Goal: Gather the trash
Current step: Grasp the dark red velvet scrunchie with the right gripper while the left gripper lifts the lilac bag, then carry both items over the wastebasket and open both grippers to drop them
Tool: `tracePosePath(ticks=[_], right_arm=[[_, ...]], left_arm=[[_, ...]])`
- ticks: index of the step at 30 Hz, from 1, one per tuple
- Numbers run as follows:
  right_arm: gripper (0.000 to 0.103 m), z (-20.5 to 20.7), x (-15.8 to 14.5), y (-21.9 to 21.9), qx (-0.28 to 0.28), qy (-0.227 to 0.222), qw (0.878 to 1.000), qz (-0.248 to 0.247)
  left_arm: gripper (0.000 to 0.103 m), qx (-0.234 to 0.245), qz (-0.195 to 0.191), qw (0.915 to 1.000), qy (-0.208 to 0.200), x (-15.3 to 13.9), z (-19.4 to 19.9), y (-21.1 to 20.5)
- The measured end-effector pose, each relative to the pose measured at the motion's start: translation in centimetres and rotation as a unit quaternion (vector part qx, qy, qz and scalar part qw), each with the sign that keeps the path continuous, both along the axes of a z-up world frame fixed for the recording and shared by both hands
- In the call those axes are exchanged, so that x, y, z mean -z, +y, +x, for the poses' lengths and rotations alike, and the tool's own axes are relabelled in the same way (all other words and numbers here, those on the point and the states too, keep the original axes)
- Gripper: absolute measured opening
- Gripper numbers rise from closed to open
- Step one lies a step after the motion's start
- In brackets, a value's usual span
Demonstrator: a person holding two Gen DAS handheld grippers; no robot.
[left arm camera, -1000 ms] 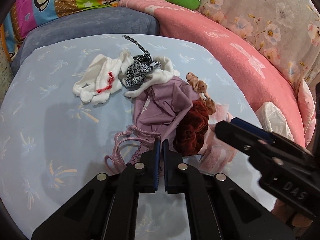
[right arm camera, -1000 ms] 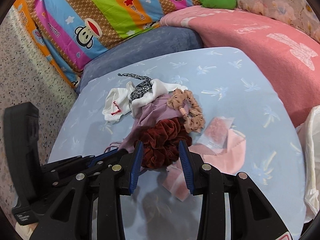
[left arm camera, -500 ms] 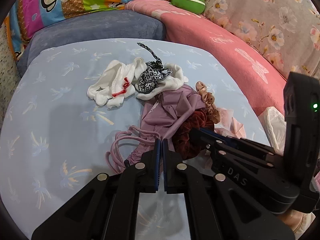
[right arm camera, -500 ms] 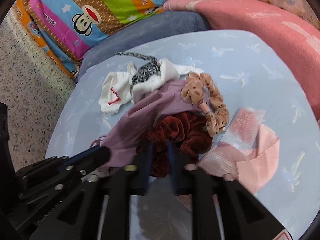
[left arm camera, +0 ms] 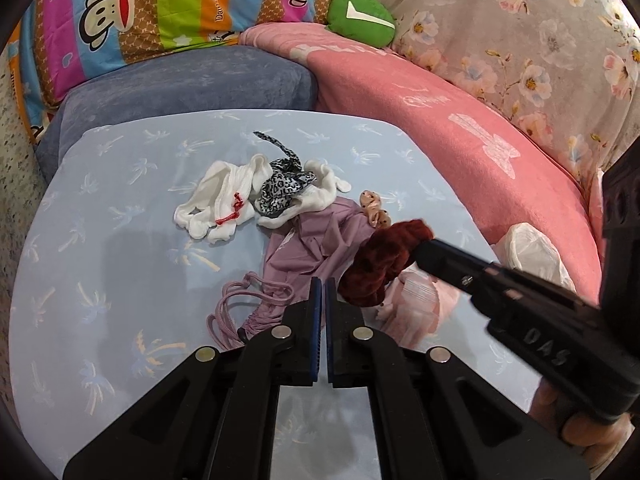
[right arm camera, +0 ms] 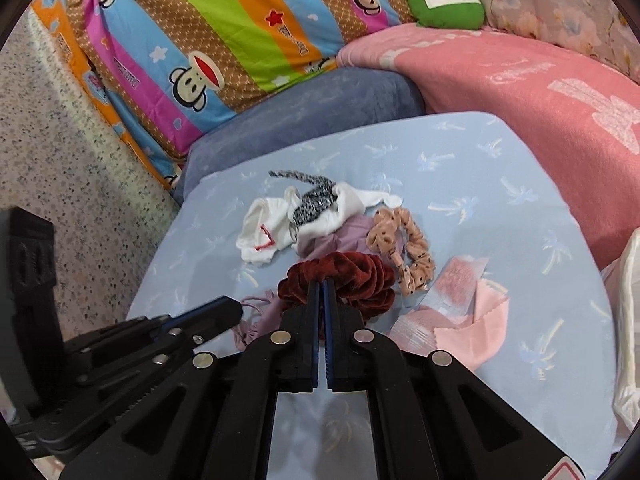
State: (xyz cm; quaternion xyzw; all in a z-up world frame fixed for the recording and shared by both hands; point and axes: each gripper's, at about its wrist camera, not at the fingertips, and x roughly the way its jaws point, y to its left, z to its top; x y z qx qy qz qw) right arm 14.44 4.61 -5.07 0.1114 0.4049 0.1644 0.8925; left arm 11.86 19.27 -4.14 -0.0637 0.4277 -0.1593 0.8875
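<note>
My right gripper (right arm camera: 322, 284) is shut on a dark red velvet scrunchie (right arm camera: 360, 276), which hangs from its tip (left arm camera: 424, 246) just above the pile. The left gripper (left arm camera: 320, 280) is also shut, pinching the gathered neck of a purple drawstring pouch (left arm camera: 308, 248). The pouch's cords (left arm camera: 236, 308) loop to the left. Behind lie white socks (left arm camera: 224, 208), a leopard-print cloth (left arm camera: 284, 188) and a tan spotted scrunchie (right arm camera: 404, 248). A pink cloth with a clear wrapper (right arm camera: 468, 312) lies to the right. In the right wrist view the left gripper (right arm camera: 236, 310) sits low at the left.
Everything rests on a light-blue palm-print cushion (left arm camera: 120, 240). A white plastic bag (left arm camera: 532, 252) lies at its right edge against a pink blanket (left arm camera: 440, 120). A grey-blue cushion (left arm camera: 180, 84), a striped monkey pillow (right arm camera: 220, 40) and a green cushion (left arm camera: 360, 20) stand behind. Speckled floor (right arm camera: 60, 160) is at the left.
The right gripper came down over the red scrunchie, shut on it and lifted it off the pile. The left gripper stayed shut and rose a little.
</note>
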Motion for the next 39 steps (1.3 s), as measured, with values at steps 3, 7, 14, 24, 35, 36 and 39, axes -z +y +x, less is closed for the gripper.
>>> tracePosePath(ticks=[3,7,14,24,35,36,39], right_arm=[[0.002,-0.6,-1.3,-0.6,0.01,-0.014,1.0,-0.006],[0.002,-1.0,-2.4,-1.5,0.024,-0.021,0.999,-0.003],[0.002,-1.2,-2.9,-2.8,0.037,-0.022,0.999,0.006],[0.002,-1.3,-2.7,-3.4,0.042,-0.022,0.999,0.009],[0.002,-2.8,-4.4,-5.5,0.058,-0.041,0.997,0.02],[0.002,-3.0,-4.7,-5.8,0.06,-0.045,0.997,0.022],[0.002,-3.8,-5.9,-6.7,0.067,-0.057,0.996,0.026]], left_arm=[[0.003,-0.002,0.009,1.0,0.0,0.4,0.0,-0.4],[0.006,0.002,0.026,0.9996,0.013,1.6,0.8,-1.0],[0.046,0.012,0.034,0.9993,0.011,3.1,2.2,-2.2],[0.019,0.014,0.045,0.9977,0.049,4.8,4.6,-3.1],[0.002,0.019,0.018,0.9994,0.021,0.7,1.7,-4.1],[0.002,0.021,0.015,0.9996,0.012,-0.2,1.1,-4.3],[0.002,0.026,0.01,0.9996,-0.008,-2.2,0.4,-5.1]])
